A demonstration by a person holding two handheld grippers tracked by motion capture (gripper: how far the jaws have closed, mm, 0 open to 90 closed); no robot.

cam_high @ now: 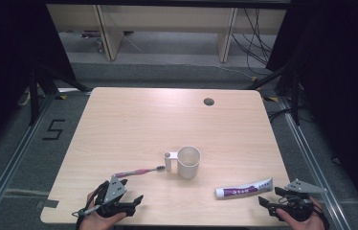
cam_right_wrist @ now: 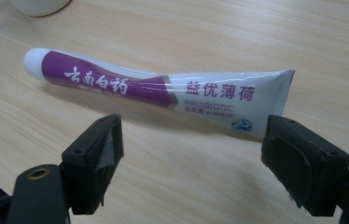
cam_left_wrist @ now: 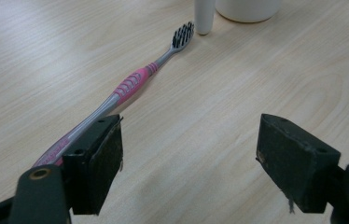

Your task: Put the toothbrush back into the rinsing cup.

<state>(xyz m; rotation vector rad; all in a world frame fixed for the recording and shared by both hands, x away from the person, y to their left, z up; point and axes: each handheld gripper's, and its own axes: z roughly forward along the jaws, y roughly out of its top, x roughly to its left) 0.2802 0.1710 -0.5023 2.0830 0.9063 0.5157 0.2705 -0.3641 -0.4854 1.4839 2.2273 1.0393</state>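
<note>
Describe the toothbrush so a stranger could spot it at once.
On the wooden table, find the white cup near the middle. Just left of it lies the toothbrush, bristles toward the cup's handle. It alone is thin, with a pink and grey handle and dark bristles.

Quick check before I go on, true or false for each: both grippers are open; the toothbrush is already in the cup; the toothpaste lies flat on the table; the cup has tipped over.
1. Both grippers are open. True: the left gripper and the right gripper hold nothing.
2. The toothbrush is in the cup. False: it lies on the table, bristles near the cup's handle.
3. The toothpaste lies flat on the table. True.
4. The cup has tipped over. False: it stands upright.
</note>
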